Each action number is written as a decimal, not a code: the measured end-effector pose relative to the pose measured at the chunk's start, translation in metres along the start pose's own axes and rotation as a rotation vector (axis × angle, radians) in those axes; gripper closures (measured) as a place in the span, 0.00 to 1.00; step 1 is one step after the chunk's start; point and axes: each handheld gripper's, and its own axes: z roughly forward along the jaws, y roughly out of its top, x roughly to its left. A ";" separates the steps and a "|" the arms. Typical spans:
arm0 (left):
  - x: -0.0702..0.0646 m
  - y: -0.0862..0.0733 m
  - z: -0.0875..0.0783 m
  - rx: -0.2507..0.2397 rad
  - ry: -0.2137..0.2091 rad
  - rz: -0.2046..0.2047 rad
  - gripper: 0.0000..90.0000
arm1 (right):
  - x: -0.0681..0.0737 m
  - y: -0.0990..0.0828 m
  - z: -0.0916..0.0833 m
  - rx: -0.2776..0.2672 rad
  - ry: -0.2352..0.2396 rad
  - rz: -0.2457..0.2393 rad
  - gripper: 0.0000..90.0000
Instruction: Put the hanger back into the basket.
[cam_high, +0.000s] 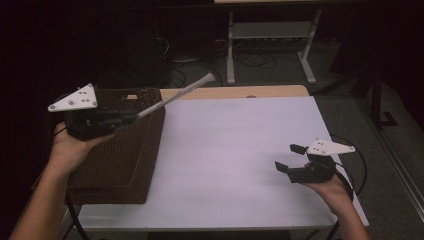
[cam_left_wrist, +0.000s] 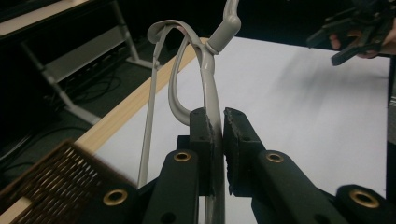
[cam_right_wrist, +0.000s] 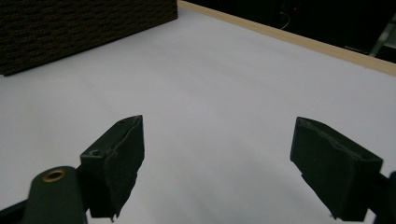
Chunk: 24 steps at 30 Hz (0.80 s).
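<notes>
Left gripper (cam_high: 131, 117) was clamped on a grey clothes hanger (cam_high: 175, 96) at one end, jaws pinched flat against its bar, as the left gripper view showed (cam_left_wrist: 218, 133). I held it above the brown woven basket (cam_high: 120, 155) at the table's left. Long axis of the hanger ran up and away from the jaws, toward the far edge of the white table (cam_high: 240, 150), hook end farthest out. Right gripper (cam_high: 291, 157) sat spread and empty over the near right of the table, well apart from the hanger; my left hand was plainly the nearer. Any set-down would have to carry the hanger rightward onto bare table.
</notes>
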 end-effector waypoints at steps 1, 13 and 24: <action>0.001 -0.002 -0.003 0.000 0.006 -0.005 0.92 | 0.000 0.000 0.000 0.001 0.000 0.001 0.19; 0.020 -0.032 -0.049 0.028 0.101 -0.060 0.92 | 0.000 0.000 0.002 0.011 -0.002 0.004 0.19; 0.034 -0.073 -0.074 0.057 0.168 -0.143 0.92 | 0.001 -0.001 0.005 0.017 -0.003 -0.006 0.19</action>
